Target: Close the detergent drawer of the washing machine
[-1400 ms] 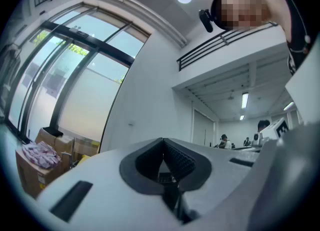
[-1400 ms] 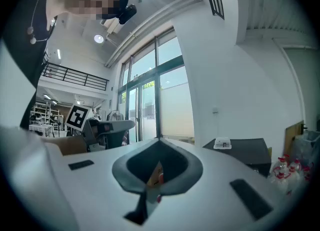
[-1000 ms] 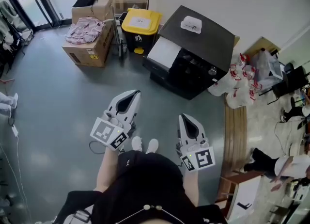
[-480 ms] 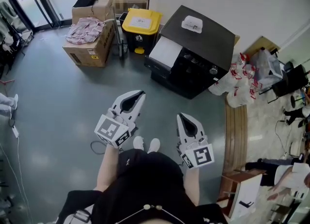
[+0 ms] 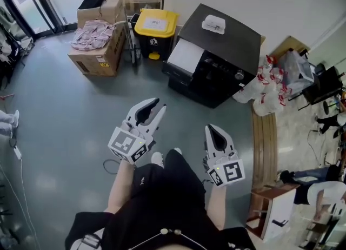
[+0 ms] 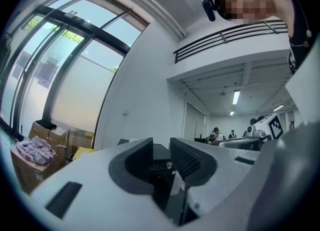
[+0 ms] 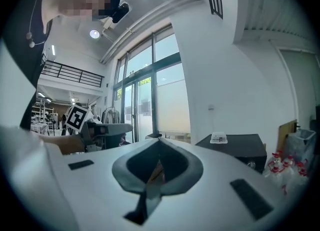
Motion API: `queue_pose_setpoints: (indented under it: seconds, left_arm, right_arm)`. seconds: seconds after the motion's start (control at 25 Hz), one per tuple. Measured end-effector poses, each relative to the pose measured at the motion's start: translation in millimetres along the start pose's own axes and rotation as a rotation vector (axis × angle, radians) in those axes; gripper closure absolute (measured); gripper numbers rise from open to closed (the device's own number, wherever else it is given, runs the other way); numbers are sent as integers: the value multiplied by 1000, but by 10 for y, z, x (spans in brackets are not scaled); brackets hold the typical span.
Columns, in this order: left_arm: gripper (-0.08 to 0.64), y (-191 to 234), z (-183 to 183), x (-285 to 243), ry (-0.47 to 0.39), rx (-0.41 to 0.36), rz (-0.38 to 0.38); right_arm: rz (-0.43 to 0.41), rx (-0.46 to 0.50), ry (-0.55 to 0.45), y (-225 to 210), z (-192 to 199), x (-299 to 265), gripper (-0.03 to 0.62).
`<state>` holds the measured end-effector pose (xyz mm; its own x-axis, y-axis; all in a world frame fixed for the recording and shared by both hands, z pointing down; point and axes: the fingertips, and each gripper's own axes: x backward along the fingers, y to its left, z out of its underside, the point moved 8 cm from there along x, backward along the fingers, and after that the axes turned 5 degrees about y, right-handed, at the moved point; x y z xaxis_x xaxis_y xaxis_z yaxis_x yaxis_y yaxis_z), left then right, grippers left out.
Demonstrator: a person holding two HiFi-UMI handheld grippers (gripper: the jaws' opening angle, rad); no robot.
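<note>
- Washing machine (image 5: 221,43): black, standing against the wall well ahead of both grippers. The left gripper view frames it (image 6: 159,161) in the gap between that gripper's jaws.
- Cardboard box (image 5: 96,54) and yellow-lidded bin (image 5: 155,26): ahead and to the left of the left gripper, with the bin just beside the machine.
- Left gripper (image 5: 160,105): held level. Its jaws have just been opening and now stand partly spread. Nothing sits between the pads.
- Right gripper (image 5: 208,129): level, jaws pressed together, holding nothing.
- Detergent drawer (image 5: 185,57): a pale panel jutting from the machine's front corner, which I take to be the drawer, still pulled out. It lies ahead of the left gripper and well apart from it.
- Small white item (image 5: 213,25): on the machine's top, beyond the drawer.
- Reading: the spreading jaws look like preparation for meeting the drawer front. The gap to the machine must be closed first, so the drawer is not yet touched.
</note>
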<state>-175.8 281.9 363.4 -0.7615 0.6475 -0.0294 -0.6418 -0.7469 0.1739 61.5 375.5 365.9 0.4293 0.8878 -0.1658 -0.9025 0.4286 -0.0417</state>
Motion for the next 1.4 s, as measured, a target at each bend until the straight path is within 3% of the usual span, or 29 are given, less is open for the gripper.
queue_pose_setpoints:
  seconds: [0.12, 0.4, 0.52, 0.76, 1.08, 1.4]
  left_arm:
    - [465, 2, -30, -11, 1, -34, 1]
    - [465, 195, 33, -188, 24, -9, 15]
    - [465, 287, 53, -368, 39, 1, 22]
    - [465, 500, 177, -859, 146, -36, 69]
    - [465, 922, 362, -1566, 267, -56, 80]
    - [465, 1270, 773, -2104, 423, 43, 85]
  right_arm:
    - [11, -1, 1, -30, -10, -51, 589]
    - [39, 56, 19, -181, -23, -223, 580]
    - [42, 88, 33, -352, -44, -360, 548]
    - [22, 149, 110, -753, 25, -727, 529]
    - [-123, 270, 323, -1324, 283, -1461, 531]
    - [-328, 257, 464, -1823, 556, -2101, 529]
